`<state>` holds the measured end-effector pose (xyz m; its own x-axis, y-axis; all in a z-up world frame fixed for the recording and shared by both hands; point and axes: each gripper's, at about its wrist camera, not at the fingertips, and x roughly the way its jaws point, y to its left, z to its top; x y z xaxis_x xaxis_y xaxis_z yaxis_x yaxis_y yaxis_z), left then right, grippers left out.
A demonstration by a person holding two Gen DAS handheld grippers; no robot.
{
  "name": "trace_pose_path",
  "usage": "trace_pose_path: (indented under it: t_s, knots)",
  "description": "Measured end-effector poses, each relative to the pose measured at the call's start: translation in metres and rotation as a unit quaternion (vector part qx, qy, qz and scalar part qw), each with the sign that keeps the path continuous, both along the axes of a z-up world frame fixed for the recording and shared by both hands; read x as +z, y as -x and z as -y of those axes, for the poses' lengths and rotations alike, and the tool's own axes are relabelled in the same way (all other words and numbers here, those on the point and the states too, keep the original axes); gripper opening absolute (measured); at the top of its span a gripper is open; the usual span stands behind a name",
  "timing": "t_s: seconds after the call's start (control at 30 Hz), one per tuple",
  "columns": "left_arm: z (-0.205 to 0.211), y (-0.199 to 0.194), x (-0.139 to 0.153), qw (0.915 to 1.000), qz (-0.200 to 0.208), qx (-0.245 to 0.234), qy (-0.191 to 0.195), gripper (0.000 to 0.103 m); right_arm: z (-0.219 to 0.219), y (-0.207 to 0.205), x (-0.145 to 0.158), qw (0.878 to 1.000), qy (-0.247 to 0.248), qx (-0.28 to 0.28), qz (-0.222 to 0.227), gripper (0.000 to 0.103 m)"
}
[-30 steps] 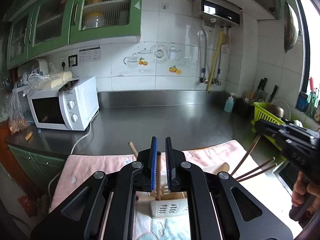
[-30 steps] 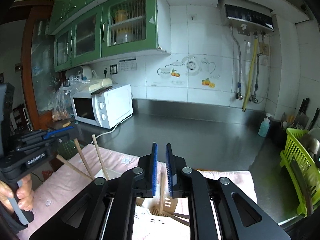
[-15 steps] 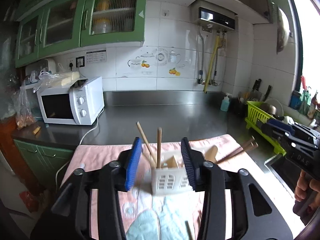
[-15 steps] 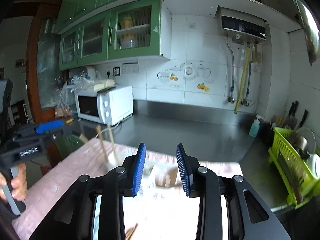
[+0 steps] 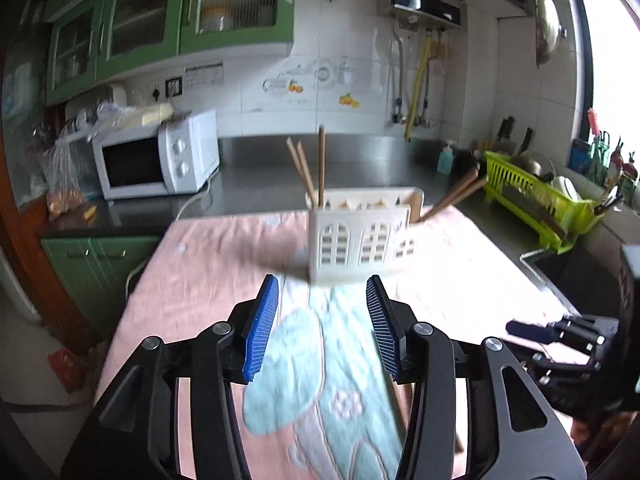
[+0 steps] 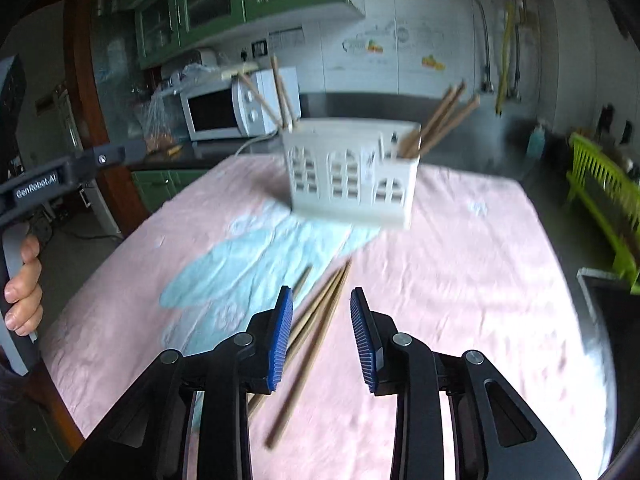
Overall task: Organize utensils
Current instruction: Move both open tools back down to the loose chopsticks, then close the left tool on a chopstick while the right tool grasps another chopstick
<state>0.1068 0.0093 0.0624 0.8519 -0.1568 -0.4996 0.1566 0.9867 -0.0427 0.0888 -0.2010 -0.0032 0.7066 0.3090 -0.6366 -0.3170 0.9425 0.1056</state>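
A: Where is the holder?

B: The white holder (image 5: 360, 240) stands on the pink cloth (image 5: 208, 264), at twelve o'clock from the left gripper (image 5: 320, 326). Three chopsticks (image 5: 310, 168) rise from its left compartment, two leaning to eleven o'clock and one upright. More chopsticks (image 5: 456, 196) lean out of the right end toward two o'clock.

A: And the claws?

B: The left gripper's jaws are spread wide, with nothing between them. The right gripper (image 6: 322, 332) is spread too and holds nothing. It hangs over loose chopsticks (image 6: 316, 320) that lie on the cloth, running from seven o'clock up toward one o'clock between its blue pads (image 6: 280, 340).

A: How far is the holder from those?

B: Well apart, at twelve o'clock beyond them, past a pale blue patch (image 6: 256, 268) on the cloth.

A: Anything else?

B: A microwave (image 5: 156, 158) sits on the counter at ten o'clock, and a green dish rack (image 5: 536, 196) at two o'clock. A hand (image 6: 24, 288) grips the left tool's handle at nine o'clock.
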Motion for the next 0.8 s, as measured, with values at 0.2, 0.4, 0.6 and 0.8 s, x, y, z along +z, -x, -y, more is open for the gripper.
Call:
trace_pose_path:
  t_s: [0.2, 0.4, 0.6, 0.8]
  knots:
    - [-0.008, 0.020, -0.030, 0.9996, -0.023, 0.015, 0.001, 0.048, -0.006, 0.008, -0.046, 0.998, -0.021, -0.021, -0.058, 0.021]
    - [-0.019, 0.029, -0.060, 0.9979, -0.055, 0.031, 0.017, 0.048, -0.012, 0.006, -0.075, 0.994, -0.038, -0.033, -0.096, 0.014]
    - [-0.021, 0.032, -0.082, 0.9962, -0.078, 0.033, 0.021, 0.048, -0.020, 0.001, -0.086, 0.993, -0.024, -0.040, -0.109, 0.010]
    - [-0.009, 0.035, -0.099, 0.9947, -0.098, 0.020, 0.025, 0.048, -0.023, 0.000, -0.097, 0.992, -0.011, -0.044, -0.116, 0.010]
